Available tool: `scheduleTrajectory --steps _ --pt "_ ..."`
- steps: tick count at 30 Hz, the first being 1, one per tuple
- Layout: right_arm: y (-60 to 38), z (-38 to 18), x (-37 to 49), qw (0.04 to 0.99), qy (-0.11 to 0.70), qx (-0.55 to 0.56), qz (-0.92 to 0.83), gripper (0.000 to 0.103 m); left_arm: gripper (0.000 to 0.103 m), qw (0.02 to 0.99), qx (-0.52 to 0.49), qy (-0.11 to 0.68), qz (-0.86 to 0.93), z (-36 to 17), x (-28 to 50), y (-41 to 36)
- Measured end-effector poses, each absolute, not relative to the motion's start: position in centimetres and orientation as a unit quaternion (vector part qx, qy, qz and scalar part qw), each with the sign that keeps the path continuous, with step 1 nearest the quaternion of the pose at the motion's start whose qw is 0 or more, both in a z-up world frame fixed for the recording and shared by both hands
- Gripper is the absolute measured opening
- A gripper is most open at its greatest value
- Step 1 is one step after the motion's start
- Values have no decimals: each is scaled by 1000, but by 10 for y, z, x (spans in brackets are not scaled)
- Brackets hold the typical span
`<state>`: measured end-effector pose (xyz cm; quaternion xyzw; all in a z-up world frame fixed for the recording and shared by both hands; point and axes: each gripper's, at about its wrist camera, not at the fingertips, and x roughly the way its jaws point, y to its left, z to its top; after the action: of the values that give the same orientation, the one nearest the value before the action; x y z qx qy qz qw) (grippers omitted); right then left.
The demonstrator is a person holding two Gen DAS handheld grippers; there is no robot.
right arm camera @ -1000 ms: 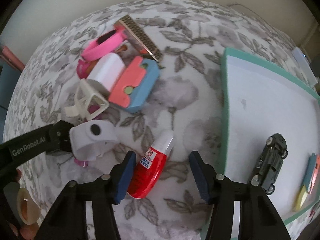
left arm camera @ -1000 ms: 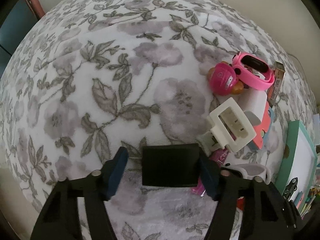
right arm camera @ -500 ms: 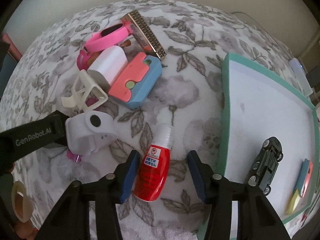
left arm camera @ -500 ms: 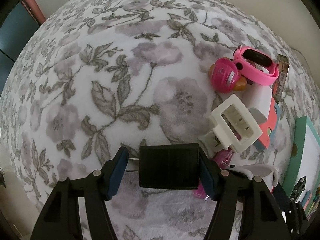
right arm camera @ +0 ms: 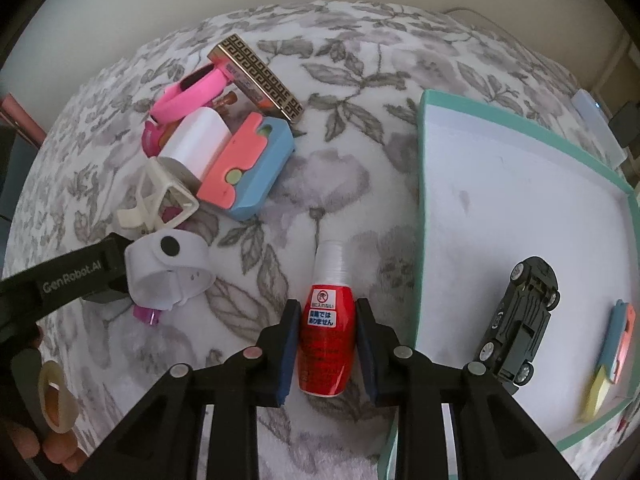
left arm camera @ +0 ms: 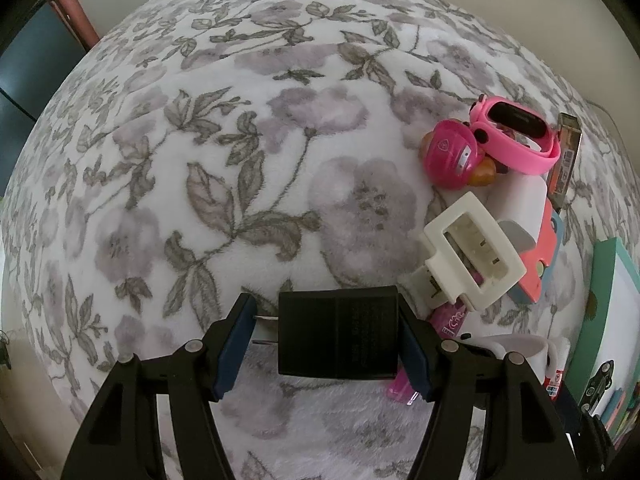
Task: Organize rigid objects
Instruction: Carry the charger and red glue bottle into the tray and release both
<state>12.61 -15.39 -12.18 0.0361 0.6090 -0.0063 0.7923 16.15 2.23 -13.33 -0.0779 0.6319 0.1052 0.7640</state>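
The charger [left arm camera: 339, 332] covers most of a pink tube [left arm camera: 404, 388] behind it, and its fine print is too blurred to read. In the far pile, the white clip [right arm camera: 160, 200] hides a magenta thing under it, and the pink watch [right arm camera: 188, 90] overlaps a brown figure. The tray [right arm camera: 520, 120] runs off the right edge. Small print low on the red bottle [right arm camera: 326, 344] is unreadable.

toy car [right arm camera: 518, 322] in tray [right arm camera: 520, 120], bottle [right arm camera: 326, 344] left
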Motion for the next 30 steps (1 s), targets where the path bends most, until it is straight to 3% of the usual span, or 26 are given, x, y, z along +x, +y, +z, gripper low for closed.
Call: scheduleTrajectory --steps 17,30 --pt "-176 -114 125 782 611 121 8 29 68 784 -80 603 120 -97 160 30" --pt "-221 -31 116 844 518 140 -18 29 68 844 -72 526 77 -32 159 6"
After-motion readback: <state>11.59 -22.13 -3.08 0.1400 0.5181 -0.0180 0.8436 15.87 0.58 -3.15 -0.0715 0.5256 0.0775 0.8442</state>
